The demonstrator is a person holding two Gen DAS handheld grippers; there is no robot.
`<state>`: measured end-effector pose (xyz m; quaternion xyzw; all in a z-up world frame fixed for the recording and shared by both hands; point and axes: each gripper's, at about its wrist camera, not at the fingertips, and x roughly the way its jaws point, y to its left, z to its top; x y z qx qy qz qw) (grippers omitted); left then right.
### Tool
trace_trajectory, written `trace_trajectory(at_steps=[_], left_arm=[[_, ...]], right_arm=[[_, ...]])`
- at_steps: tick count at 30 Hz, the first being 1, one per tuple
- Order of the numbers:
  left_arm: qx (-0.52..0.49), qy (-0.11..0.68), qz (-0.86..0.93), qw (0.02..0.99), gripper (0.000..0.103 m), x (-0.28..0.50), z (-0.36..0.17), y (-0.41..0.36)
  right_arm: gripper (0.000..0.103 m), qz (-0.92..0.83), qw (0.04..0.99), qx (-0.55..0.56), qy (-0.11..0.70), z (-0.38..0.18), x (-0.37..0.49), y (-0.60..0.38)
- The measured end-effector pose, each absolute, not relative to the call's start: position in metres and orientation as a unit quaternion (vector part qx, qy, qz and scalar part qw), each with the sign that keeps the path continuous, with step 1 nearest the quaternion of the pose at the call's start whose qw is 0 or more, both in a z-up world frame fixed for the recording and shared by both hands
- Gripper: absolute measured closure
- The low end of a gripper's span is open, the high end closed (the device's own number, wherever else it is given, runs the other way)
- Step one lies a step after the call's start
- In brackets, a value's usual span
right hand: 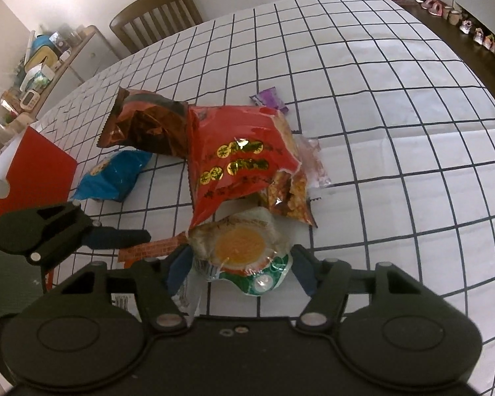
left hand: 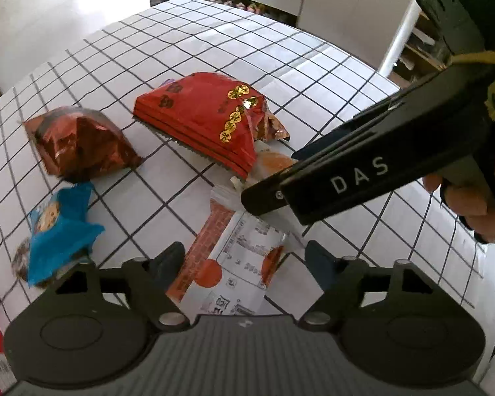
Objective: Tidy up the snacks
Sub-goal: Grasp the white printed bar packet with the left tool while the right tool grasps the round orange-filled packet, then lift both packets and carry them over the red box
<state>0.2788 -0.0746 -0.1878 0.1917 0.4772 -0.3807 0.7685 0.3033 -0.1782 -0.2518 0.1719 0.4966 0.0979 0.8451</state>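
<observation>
The snacks are lying loose in a cluster on the white bench (right hand: 396, 105) with its black grid lines, and none looks sorted yet, so the task seems to be near its start. A big red foil bag with gold coin prints (right hand: 234, 161) is sitting in the middle, its lower edge resting over a clear-wrapped round pastry with an orange centre and a green-printed wrapper end (right hand: 244, 247). A crinkled brown foil bag (right hand: 145, 125) is leaning against the red bag's left side, a small blue packet (right hand: 115, 175) is lying nearer the red box (right hand: 36, 168) at the bench's left edge, and a small purple sachet (right hand: 269, 99) is lying just beyond the red bag. A flat white packet with a brick-red pattern and orange discs (left hand: 234, 257) is lying closest to the left gripper.

The right gripper (right hand: 241, 272) is pointing down at the round pastry, which is sitting between its blue-padded fingers (right hand: 178, 269). The fingers are standing close on either side of the wrapper, and whether they are already pressing it cannot be told. The left gripper (left hand: 244, 260) is hovering over the white packet, its fingers (left hand: 316, 260) spread to either side and not touching it. Every snack is left to be placed, perhaps toward the red box.
</observation>
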Motion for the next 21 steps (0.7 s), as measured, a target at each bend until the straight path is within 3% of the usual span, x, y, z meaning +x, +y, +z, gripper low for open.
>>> trace_trajectory(at_steps=[4, 21], left_arm=[[0.157, 0.488, -0.363, 0.778, 0.052, 0.275, -0.184, -0.063], [0.058, 0.503, -0.306, 0.806, 0.053, 0.224, -0.171, -0.026]], right_arm=[[0.044, 0.096, 0.845, 0.179, 0.495, -0.252, 0.301, -0.178], [0.049, 0.113, 0.85, 0.205, 0.472, -0.234, 0.254, -0.177]])
